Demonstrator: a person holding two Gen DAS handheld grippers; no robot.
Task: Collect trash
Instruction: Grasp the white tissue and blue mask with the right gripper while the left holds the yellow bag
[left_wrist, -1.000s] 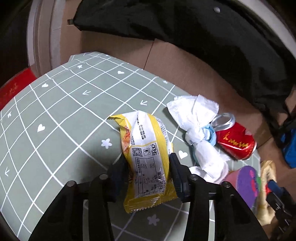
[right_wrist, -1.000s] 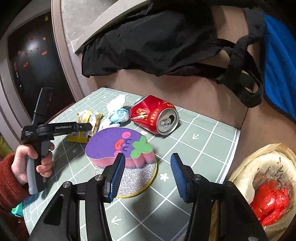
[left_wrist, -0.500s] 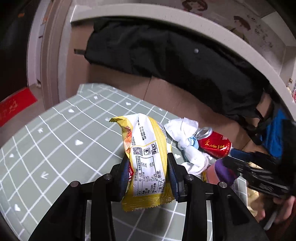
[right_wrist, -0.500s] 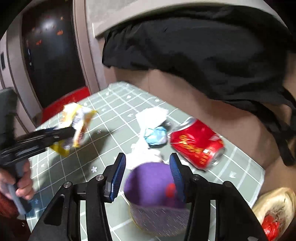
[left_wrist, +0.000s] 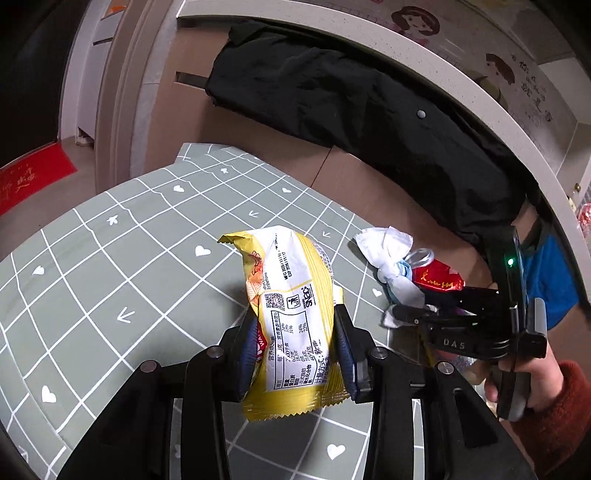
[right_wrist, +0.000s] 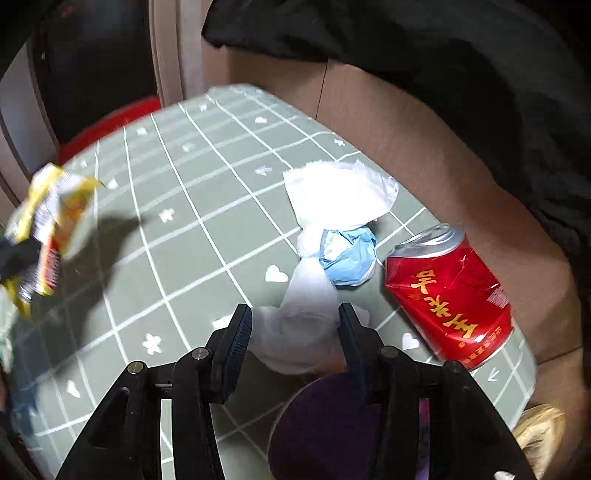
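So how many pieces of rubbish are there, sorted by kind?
Snack wrapper: 1, held in the left gripper
Crumpled tissue: 1
Blue face mask: 1
Red drink can: 1
Total: 4

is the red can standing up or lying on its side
Lying on its side. The red can rests on the green tablecloth with its silver top facing sideways, towards the crumpled tissue; its body looks dented.

The left gripper (left_wrist: 293, 345), clamping the yellow snack packet (left_wrist: 291, 321), has lifted it off the table. The right gripper (right_wrist: 293, 328), its jaws closing, has moved from the purple sponge (right_wrist: 332, 417) to the white tissue (right_wrist: 306, 325).
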